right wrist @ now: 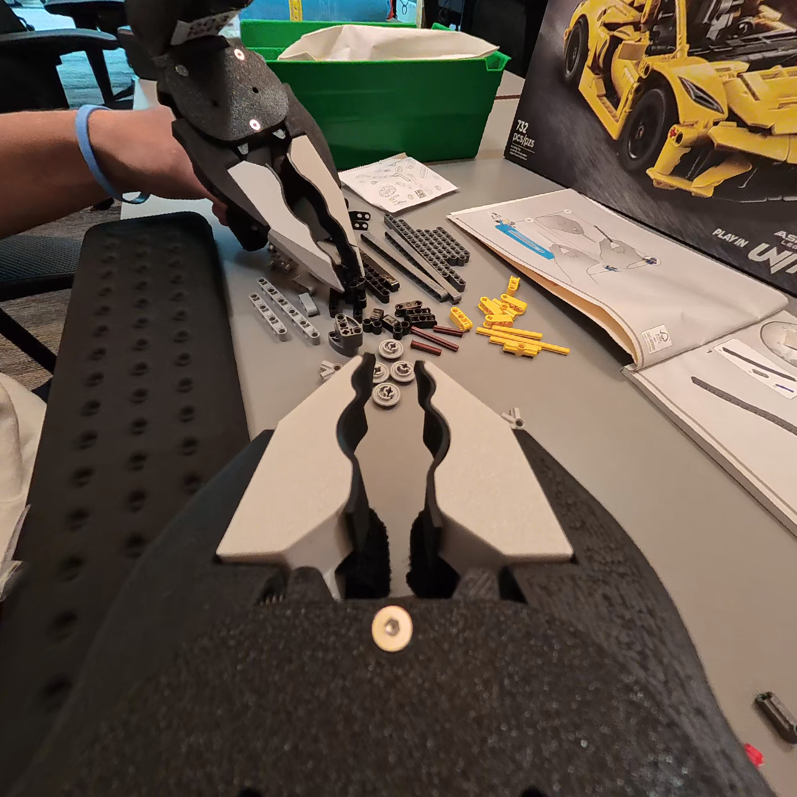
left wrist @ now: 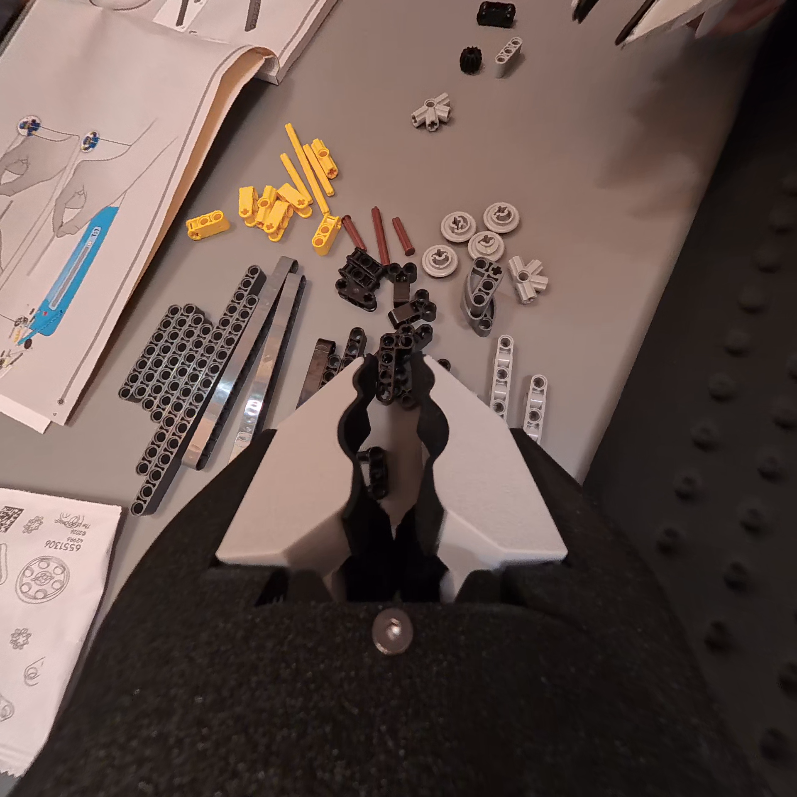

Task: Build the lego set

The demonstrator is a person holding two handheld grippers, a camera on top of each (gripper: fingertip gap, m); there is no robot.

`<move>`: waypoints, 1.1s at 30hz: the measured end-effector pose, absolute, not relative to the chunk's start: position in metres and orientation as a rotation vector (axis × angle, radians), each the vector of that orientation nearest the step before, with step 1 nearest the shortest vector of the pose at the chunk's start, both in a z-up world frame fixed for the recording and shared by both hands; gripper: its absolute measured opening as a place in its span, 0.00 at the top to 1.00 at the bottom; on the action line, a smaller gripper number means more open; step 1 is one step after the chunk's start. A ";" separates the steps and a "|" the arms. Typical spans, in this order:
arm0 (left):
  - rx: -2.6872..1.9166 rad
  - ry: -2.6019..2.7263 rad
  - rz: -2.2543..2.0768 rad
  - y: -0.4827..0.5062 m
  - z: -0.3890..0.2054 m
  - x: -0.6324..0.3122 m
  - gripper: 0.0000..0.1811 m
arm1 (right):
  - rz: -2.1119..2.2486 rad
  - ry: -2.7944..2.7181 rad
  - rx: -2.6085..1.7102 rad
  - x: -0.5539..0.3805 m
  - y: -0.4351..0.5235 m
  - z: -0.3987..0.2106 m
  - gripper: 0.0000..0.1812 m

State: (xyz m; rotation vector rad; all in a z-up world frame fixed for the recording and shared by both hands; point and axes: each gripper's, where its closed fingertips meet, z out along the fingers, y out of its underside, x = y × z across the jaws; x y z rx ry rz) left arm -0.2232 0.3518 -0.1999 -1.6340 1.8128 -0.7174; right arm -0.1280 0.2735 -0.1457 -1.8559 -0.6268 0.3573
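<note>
Loose Lego parts lie on a grey table (left wrist: 560, 142). My left gripper (left wrist: 393, 360) points down into a pile of small black connectors (left wrist: 405, 302). Its jaws are closed against a short black beam (left wrist: 388, 373) at table level. The left gripper also shows in the right wrist view (right wrist: 349, 282), held by a person's hand. My right gripper (right wrist: 393, 364) is open and empty, hovering just over several grey round discs (right wrist: 387, 394). Yellow pins and axles (left wrist: 280, 207), brown axles (left wrist: 379, 235), long black beams (left wrist: 181, 379) and light grey beams (left wrist: 502, 375) lie around.
An open instruction booklet (right wrist: 604, 267) lies on the right, with the set's box (right wrist: 668, 108) standing behind it. A green bin (right wrist: 388, 99) stands at the back. A black studded mat (right wrist: 129, 366) lies along the left. A printed paper bag (left wrist: 43, 604) lies near the left gripper. Left tips to right tips: about 15 centimeters.
</note>
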 end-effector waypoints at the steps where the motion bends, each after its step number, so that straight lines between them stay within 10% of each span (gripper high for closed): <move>1: -1.632 1.809 -0.716 0.352 -0.199 -0.223 0.92 | 0.357 -0.627 -1.859 -0.128 0.274 -0.146 0.89; 12: -1.621 1.500 -0.924 0.330 -0.145 -0.204 0.89 | 0.012 -0.281 -2.181 -0.026 0.284 -0.190 0.85; 33: -1.680 1.417 -0.833 0.344 -0.152 -0.251 0.89 | 0.214 -0.575 -2.206 -0.118 0.327 -0.191 0.93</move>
